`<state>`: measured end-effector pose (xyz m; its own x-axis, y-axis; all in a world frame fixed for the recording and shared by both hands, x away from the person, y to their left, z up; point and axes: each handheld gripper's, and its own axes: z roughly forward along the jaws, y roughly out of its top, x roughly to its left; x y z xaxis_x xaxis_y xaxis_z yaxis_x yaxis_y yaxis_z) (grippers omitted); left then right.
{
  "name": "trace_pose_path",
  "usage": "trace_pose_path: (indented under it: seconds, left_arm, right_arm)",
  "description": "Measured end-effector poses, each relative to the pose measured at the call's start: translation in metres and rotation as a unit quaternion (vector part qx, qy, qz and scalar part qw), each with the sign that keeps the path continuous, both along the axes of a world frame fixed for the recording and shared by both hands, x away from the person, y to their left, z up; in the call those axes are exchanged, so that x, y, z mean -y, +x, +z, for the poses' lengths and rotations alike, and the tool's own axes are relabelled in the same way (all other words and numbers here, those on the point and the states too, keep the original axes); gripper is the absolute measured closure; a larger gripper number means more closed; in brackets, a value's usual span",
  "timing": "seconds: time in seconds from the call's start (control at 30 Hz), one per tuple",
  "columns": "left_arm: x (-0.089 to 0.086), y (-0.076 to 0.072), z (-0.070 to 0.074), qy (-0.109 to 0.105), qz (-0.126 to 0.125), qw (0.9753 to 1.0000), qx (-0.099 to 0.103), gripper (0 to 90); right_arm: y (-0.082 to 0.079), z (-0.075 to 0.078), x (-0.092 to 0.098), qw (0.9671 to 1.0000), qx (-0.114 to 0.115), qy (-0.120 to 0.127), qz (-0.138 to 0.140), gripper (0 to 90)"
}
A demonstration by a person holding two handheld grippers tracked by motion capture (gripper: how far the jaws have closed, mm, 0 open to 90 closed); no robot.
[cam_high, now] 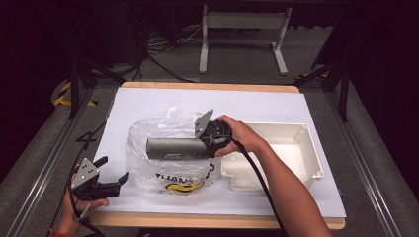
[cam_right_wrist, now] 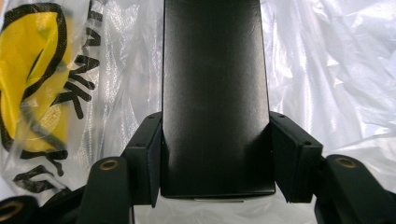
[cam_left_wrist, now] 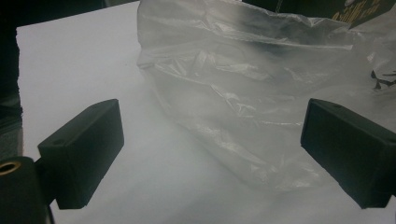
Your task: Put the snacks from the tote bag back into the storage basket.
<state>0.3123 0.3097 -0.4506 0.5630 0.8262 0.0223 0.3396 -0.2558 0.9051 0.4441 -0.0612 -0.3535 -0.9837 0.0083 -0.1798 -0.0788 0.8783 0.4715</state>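
Holding: right tool (cam_right_wrist: 215, 158) clamped on box (cam_high: 175, 147) end, over bag (cam_high: 168, 173)
Box: stiff, smooth, likely light; grip flat sides
Left tool (cam_high: 112, 170): apart, empty
Bag: soft, flimsy

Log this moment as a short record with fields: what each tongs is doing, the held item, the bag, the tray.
right tongs: shut on the dark box, one jaw on each side
dark box: long, dark, held level over the plastic bag
plastic bag: clear, crumpled, yellow and black print, lying on the white sheet
left tongs: open, holding nothing, beside the bag's left edge
white tray: right of the bag, no contents visible
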Motion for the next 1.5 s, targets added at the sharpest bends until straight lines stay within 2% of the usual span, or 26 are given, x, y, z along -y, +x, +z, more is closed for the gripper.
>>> trace_pose_path:
  seconds: [0.2, 0.53, 0.77, 0.87, 1.07, 1.43, 1.5]
  left_arm:
    - [-0.001, 0.0, 0.0, -0.001, 0.001, 1.0, 0.0, 6.9]
    - [-0.001, 0.0, 0.0, 0.001, 0.002, 1.0, -0.001, 6.9]
    - [0.0, 0.001, -0.001, 0.0, 0.0, 1.0, -0.006, 6.9]
    - [0.001, 0.001, -0.001, 0.003, 0.0, 1.0, -0.005, 6.9]
    - [0.0, 0.001, 0.0, 0.002, 0.002, 1.0, -0.003, 6.9]
    - [-0.001, 0.001, 0.001, 0.0, 0.007, 1.0, -0.001, 6.9]
    - [-0.001, 0.001, 0.001, 0.0, 0.007, 1.0, 0.0, 6.9]
  right_arm:
    - [-0.002, 0.014, 0.006, 0.9996, 0.016, 0.023, 0.011, 43.2]
    - [-0.006, 0.029, 0.019, 0.9994, 0.019, 0.027, 0.01, 43.2]
    - [-0.012, 0.041, 0.041, 0.9992, 0.027, 0.029, 0.012, 43.2]
    - [-0.015, 0.05, 0.056, 0.9991, 0.029, 0.031, 0.008, 43.2]
    - [-0.018, 0.057, 0.077, 0.9988, 0.036, 0.032, -0.001, 43.2]
    - [-0.027, 0.067, 0.133, 0.9972, 0.05, 0.04, -0.04, 43.2]
    - [-0.027, 0.068, 0.139, 0.9968, 0.053, 0.042, -0.042, 43.2]
